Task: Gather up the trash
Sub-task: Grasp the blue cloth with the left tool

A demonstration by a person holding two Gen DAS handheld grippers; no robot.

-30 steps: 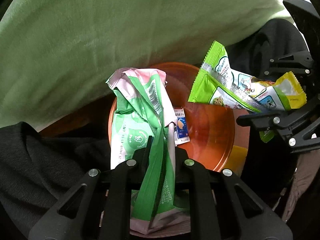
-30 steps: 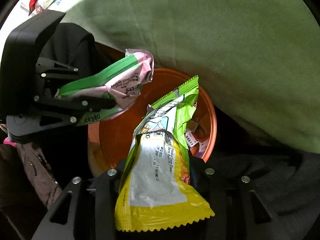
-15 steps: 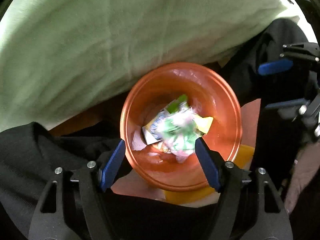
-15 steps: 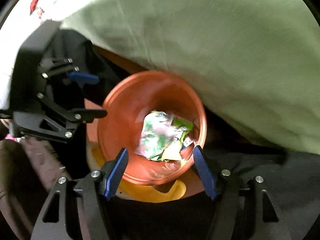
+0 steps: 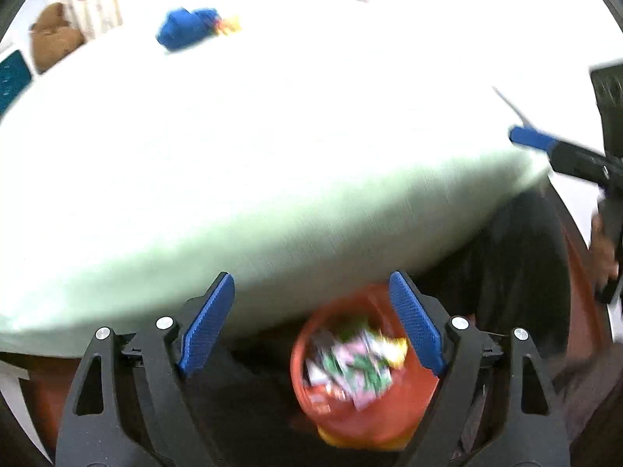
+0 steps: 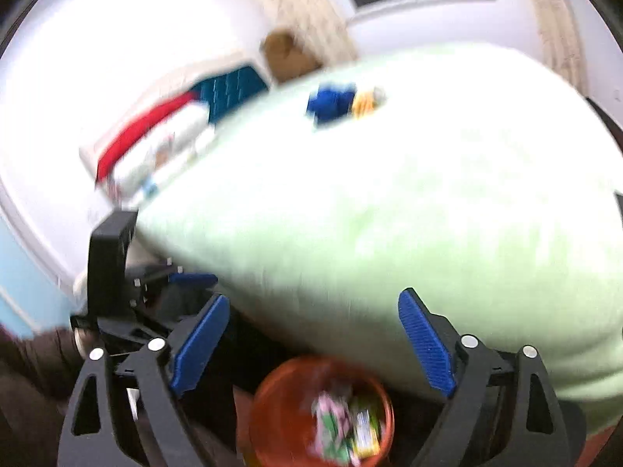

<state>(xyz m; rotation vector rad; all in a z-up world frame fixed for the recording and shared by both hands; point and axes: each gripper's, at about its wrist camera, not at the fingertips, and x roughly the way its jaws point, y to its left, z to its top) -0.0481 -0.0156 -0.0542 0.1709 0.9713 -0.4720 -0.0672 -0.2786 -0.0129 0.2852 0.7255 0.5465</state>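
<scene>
Orange bin (image 5: 389, 424) holding several crumpled wrappers (image 5: 350, 366), two empty grippers, left gripper (image 5: 311, 323), right gripper (image 6: 311, 340), jaws opening, wrappers dropped since earlier.

A pale green bedsheet (image 5: 272, 148) fills most of the frame. At the upper left of it lies a blue cloth item (image 5: 187, 33), blurred, with something yellow (image 5: 229, 25) touching it. A brown stuffed toy (image 5: 52, 39) sits at the far left edge.

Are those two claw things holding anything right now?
No. The left gripper and right gripper are both empty, jaws opening. The wrappers lie in the orange bin.
</scene>
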